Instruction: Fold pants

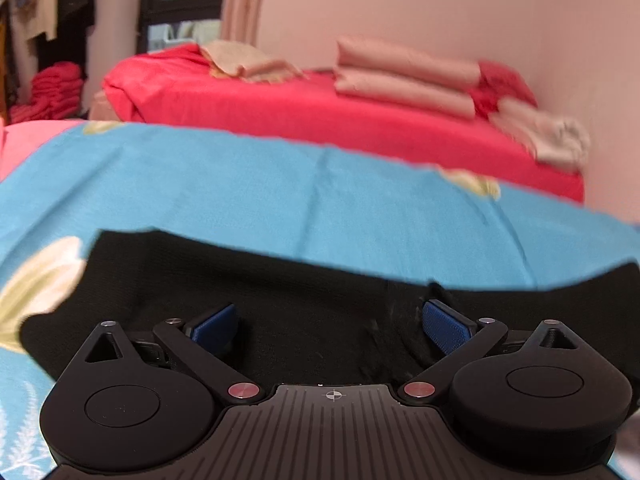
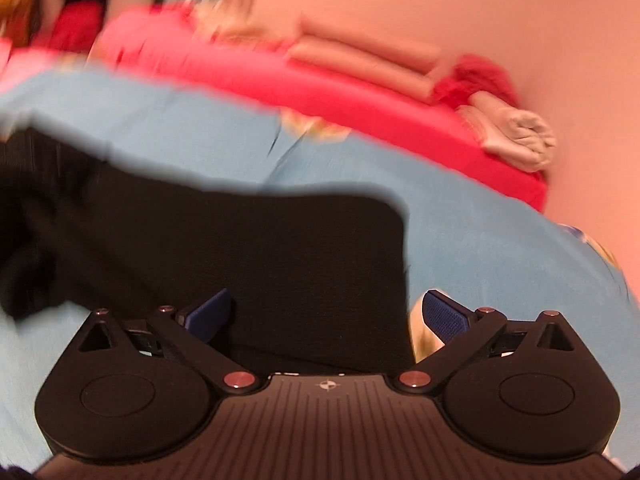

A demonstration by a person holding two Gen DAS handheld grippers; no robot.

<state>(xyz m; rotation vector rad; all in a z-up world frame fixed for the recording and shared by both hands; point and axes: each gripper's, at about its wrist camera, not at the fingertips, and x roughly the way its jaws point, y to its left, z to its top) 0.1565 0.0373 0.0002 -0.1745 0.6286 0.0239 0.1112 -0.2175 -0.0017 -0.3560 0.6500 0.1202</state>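
Black pants [image 1: 280,292] lie flat on a blue flowered sheet [image 1: 280,192]. In the left wrist view my left gripper [image 1: 330,326] is open, its blue pads [image 1: 444,326] spread wide just above the black cloth. In the right wrist view the pants [image 2: 224,248] end in a squared corner at the right. My right gripper [image 2: 326,316] is open over that right edge: the left pad is over the cloth, the right pad [image 2: 444,316] over the blue sheet [image 2: 480,240]. Neither gripper holds anything. The right view is blurred.
Beyond the blue sheet stands a bed with a red cover [image 1: 320,112] carrying folded pink cloths [image 1: 404,76] and a pale bundle [image 1: 552,140]. A pink wall [image 1: 480,8] is at the right. Clothes hang at the far left [image 1: 48,12].
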